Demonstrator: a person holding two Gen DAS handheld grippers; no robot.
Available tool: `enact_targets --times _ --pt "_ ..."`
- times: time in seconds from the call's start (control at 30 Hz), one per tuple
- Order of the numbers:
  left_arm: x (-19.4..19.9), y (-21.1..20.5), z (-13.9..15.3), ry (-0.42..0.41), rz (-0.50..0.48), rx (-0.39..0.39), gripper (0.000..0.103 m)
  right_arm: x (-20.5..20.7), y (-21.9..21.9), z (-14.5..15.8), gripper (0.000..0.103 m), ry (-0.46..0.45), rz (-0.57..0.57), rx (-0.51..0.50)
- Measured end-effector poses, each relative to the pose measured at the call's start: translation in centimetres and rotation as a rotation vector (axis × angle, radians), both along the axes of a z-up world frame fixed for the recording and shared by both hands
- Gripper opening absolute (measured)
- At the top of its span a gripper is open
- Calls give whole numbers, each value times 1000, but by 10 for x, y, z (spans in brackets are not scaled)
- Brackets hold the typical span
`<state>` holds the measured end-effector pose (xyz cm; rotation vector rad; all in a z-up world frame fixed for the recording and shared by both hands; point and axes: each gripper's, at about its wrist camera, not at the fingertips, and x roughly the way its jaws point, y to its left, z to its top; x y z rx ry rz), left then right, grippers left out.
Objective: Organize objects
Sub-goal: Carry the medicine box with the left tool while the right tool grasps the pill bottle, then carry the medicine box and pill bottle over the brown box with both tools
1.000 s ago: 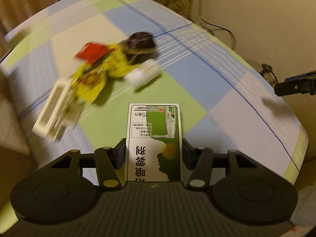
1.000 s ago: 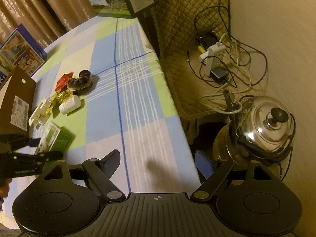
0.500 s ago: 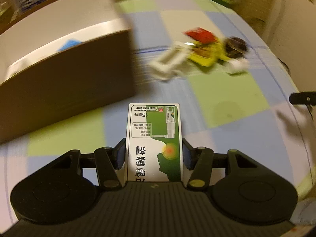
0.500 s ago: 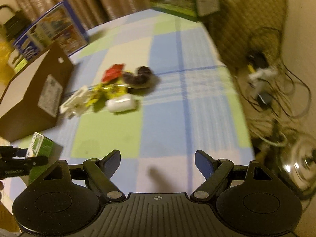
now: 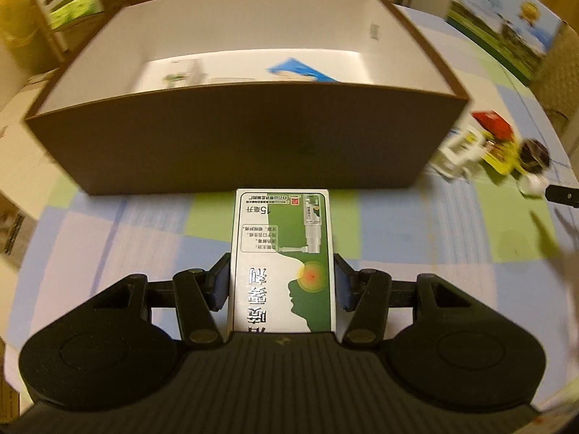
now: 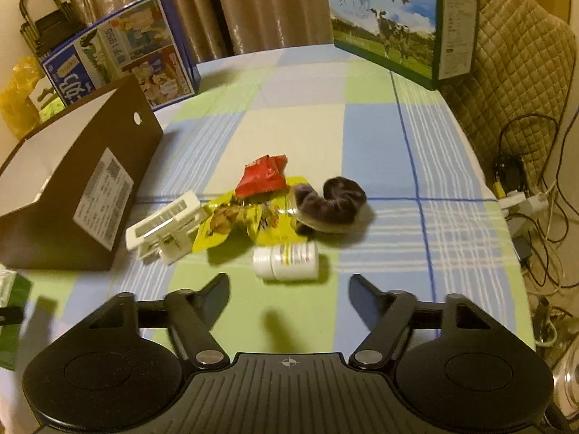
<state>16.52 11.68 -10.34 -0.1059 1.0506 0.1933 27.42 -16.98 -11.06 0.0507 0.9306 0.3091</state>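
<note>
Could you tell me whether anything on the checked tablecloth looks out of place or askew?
Yes: the white plastic pill bottle lies toppled on its side, and the red snack packet, yellow wrappers and dark brown scrunchie sit heaped in a loose overlapping pile beside the brown cardboard box.

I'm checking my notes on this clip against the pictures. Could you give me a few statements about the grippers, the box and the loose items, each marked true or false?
1. The left gripper holds a green-and-white carton between its jaws. True.
2. The brown box is closed with a lid. False: its top is open, showing a white inside with a blue item in it.
3. The right gripper is clamped on the white bottle. False: its jaws stand open and empty, and the bottle lies on the checked cloth ahead of them.
4. A red packet lies among the loose items. True.
5. The white bottle stands upright. False: it lies on its side.
</note>
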Motion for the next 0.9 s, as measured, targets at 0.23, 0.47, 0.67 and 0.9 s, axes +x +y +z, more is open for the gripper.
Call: enact_targets --times 0.23,0.47,0.67,0.9 --pt "-12 35 6 -3 99 9 51 18 13 -16 61 -1 -1 -51" --pt "-16 44 5 6 127 7 51 26 19 -28 45 10 14 -72" --pt "-20 45 6 4 126 2 51 16 16 -24 44 -18 39 -55" --pt "-20 49 13 -17 125 -8 51 -5 14 1 44 -33 60 0"
